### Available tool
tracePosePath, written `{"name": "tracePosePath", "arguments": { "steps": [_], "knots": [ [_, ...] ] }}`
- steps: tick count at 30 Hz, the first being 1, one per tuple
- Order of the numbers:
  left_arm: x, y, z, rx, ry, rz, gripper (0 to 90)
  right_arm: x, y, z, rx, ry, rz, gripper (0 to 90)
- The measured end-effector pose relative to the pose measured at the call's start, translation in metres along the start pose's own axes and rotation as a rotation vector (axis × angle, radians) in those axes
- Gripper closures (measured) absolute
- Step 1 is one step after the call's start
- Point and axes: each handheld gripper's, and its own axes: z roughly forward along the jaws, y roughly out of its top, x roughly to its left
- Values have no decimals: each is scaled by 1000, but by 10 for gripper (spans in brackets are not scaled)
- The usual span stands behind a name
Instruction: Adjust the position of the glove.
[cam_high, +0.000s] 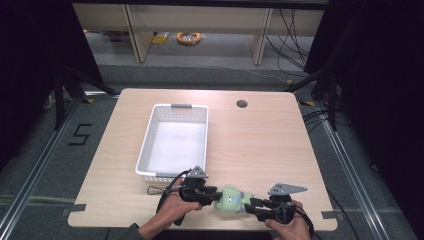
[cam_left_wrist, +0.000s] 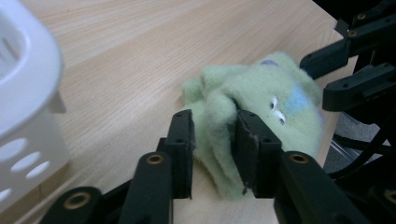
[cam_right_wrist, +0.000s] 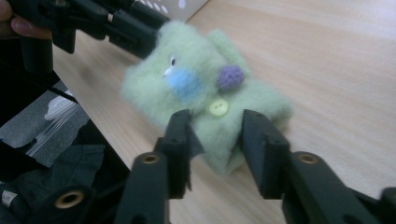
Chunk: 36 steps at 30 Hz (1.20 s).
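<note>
Green felt toy (cam_high: 231, 199) on counter (cam_high: 260, 145) near front edge, just beside white basket (cam_high: 172, 140). Left tool (cam_left_wrist: 212, 140) straddles one end, right tool (cam_right_wrist: 215, 140) other; jaws part-spread, grip uncertain. Basket holds nothing; transfer apparently pending.

High view: evenly lit from above, table (cam_high: 260, 145) bright, surroundings left and right near black. Soft glare on white basket (cam_high: 177, 142) floor, washed out. Faint short shadows under hands at near edge. Overall soft, low resolution, slight barrel bend at edges.

Left gripper view: basket rim overexposed, blurred at left; green felt toy (cam_left_wrist: 261, 100) fuzzy, its right side smeared; near jaws fairly sharp.

Right gripper view: toy softly focused, wood grain blurred beyond, lower left corner dim.
</note>
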Motion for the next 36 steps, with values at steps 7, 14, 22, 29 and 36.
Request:
{"name": "tracePosePath", "arguments": {
  "steps": [7, 14, 22, 29, 36],
  "knots": [
    [-6, -1, -6, -2, 16, -38, 571, -9, 2, -12, -25, -45, 33, 507],
    [-5, -5, -4, 20, 30, -85, 509, -11, 6, 0, -14, -54, 60, 474],
    [-2, -4, 8, 55, 8, -131, 507, -19, 14, 12, 57, -70, 4, 489],
    [-2, -5, 16, 82, 1, -160, 517, -24, 10, 17, 74, -60, 26, 507],
    [-2, -8, 21, 90, -35, -168, 600, -28, 10, 19, 79, -24, 48, 508]
  ]
}}
